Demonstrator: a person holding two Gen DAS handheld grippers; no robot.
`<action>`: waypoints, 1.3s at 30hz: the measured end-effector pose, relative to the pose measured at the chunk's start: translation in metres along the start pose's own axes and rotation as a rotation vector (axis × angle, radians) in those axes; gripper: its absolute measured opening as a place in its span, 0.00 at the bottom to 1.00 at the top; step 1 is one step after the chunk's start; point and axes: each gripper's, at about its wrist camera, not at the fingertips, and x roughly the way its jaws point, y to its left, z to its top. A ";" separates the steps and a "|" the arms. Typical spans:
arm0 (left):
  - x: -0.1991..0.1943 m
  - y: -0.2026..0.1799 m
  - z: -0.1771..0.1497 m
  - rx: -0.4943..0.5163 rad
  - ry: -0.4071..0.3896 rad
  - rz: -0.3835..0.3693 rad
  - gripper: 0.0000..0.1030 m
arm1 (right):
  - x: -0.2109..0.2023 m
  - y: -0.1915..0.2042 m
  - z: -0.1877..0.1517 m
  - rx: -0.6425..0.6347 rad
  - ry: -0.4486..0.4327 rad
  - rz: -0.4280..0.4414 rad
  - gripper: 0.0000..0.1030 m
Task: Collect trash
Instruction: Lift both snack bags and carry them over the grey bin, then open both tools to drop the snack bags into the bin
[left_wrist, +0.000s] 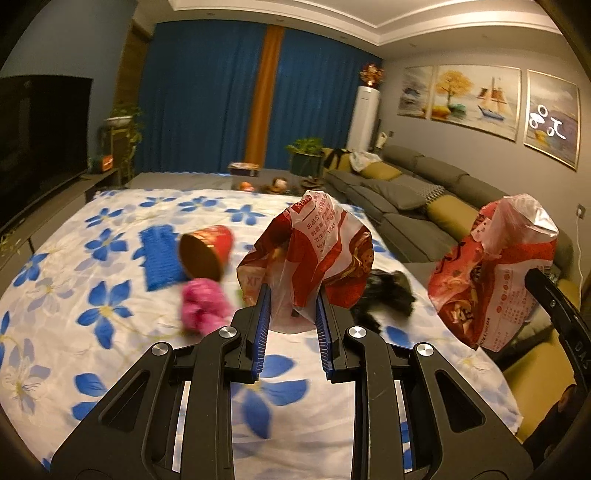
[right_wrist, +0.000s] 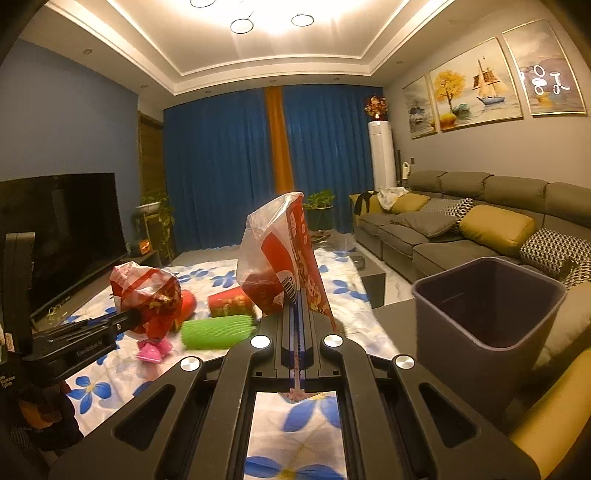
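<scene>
In the left wrist view my left gripper (left_wrist: 293, 301) is shut on a crumpled red and white snack bag (left_wrist: 310, 251), held above the flowered tablecloth (left_wrist: 74, 295). To its right, a second red snack bag (left_wrist: 495, 273) hangs from my right gripper (left_wrist: 530, 277). In the right wrist view my right gripper (right_wrist: 297, 301) is shut on that flat red bag (right_wrist: 277, 258), which stands up from the jaws. My left gripper (right_wrist: 135, 316) with its crumpled bag (right_wrist: 147, 291) shows at the left. A dark bin (right_wrist: 487, 306) stands open at the right.
On the cloth lie a tipped red paper cup (left_wrist: 207, 251), a blue foam net (left_wrist: 160, 258), a pink wad (left_wrist: 203, 306), a black wad (left_wrist: 388, 291) and a green foam net (right_wrist: 218, 328). A grey sofa (right_wrist: 461, 221) runs along the right, a television (right_wrist: 74, 229) stands left.
</scene>
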 end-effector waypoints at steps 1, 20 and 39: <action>0.002 -0.006 0.000 0.007 0.002 -0.008 0.22 | -0.001 -0.005 0.000 0.003 -0.004 -0.009 0.02; 0.054 -0.181 0.032 0.181 0.001 -0.297 0.22 | -0.021 -0.120 0.026 0.063 -0.116 -0.309 0.02; 0.134 -0.293 0.022 0.252 0.089 -0.527 0.22 | 0.004 -0.193 0.015 0.131 -0.071 -0.431 0.02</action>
